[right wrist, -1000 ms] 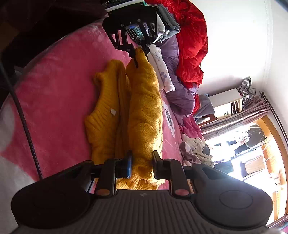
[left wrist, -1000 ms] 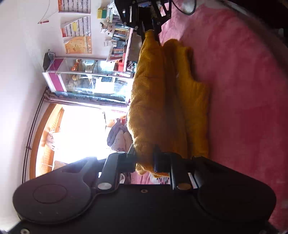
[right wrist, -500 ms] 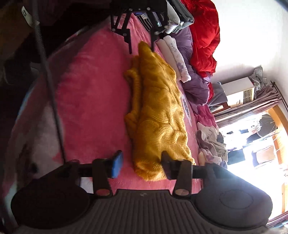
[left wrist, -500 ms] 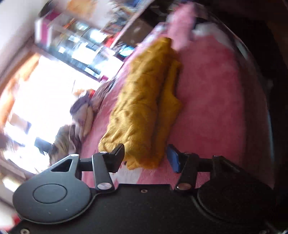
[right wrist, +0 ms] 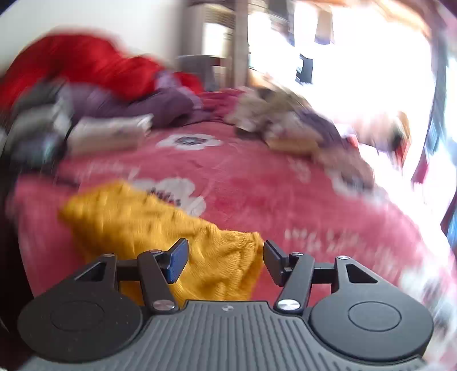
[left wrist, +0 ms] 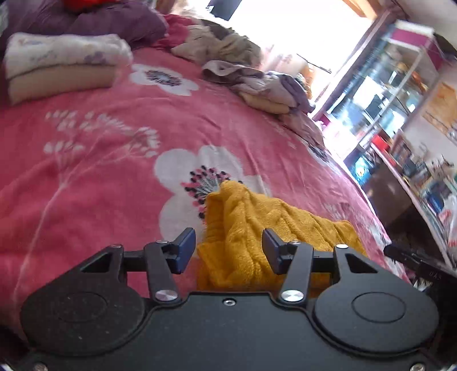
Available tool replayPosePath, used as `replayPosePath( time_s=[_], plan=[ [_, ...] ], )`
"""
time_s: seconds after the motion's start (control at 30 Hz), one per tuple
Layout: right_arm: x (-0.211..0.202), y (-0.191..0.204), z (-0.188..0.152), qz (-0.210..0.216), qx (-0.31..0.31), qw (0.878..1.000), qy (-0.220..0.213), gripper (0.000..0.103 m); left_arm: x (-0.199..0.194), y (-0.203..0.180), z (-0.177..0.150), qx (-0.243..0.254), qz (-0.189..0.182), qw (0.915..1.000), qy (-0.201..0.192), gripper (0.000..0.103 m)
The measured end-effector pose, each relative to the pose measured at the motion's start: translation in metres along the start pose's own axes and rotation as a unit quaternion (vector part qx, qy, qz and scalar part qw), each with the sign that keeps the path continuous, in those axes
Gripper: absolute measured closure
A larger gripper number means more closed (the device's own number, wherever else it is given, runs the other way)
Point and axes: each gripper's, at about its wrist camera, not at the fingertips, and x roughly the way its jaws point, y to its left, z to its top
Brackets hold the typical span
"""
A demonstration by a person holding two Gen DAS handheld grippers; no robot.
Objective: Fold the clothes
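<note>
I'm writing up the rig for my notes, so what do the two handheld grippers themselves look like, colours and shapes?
Both are black. The left gripper has a smooth flat body; the right gripper has a grey ribbed body. Each shows two round discs, angular linkages with silver pivot screws, and blue pads on the fingers. No cables or sleeves show.

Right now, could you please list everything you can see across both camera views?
sweater: one, mustard yellow knit, lying on the bedspread in front of both tools.
bedspread: one, pink with white flowers, covering the bed.
folded stack: one, white floral on beige, far left of the bed.
purple bedding: one heap, behind the stack.
red quilt: one, blurred, far left.
loose clothes pile: one, beige and lilac, far side of the bed.
glass cabinet: one, pink-trimmed, right.
left tool: one, black, open.
right tool: one, black, open.
</note>
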Motion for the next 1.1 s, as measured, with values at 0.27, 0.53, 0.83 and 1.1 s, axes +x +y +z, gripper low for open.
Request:
replayPosePath(
  time_s=[0.27, 0.53, 0.83, 1.1],
  plan=[
    [0.022, -0.015, -0.057, -0.022, 0.259, 0.965, 0.029, 0.043, 0.015, 0.004, -0.024, -0.13, -0.05, 0.9901, 0.023, 0.091],
    [0.015, 0.011, -0.054, -0.069, 0.096, 0.992, 0.041, 0.075, 0.025, 0.017, -0.025, 0.039, -0.071, 0.9958, 0.043, 0.085],
    [-0.009, 0.047, -0.017, -0.042, -0.034, 0.998, -0.025, 0.062, -0.001, -0.031, -0.003, 0.122, -0.064, 0.9884, -0.063, 0.057],
    [0.067, 0.094, -0.007, 0.035, -0.09, 0.995, 0.008, 0.056, 0.074, -0.047, -0.054, 0.269, 0.046, 0.9619, -0.001, 0.041]
  ],
)
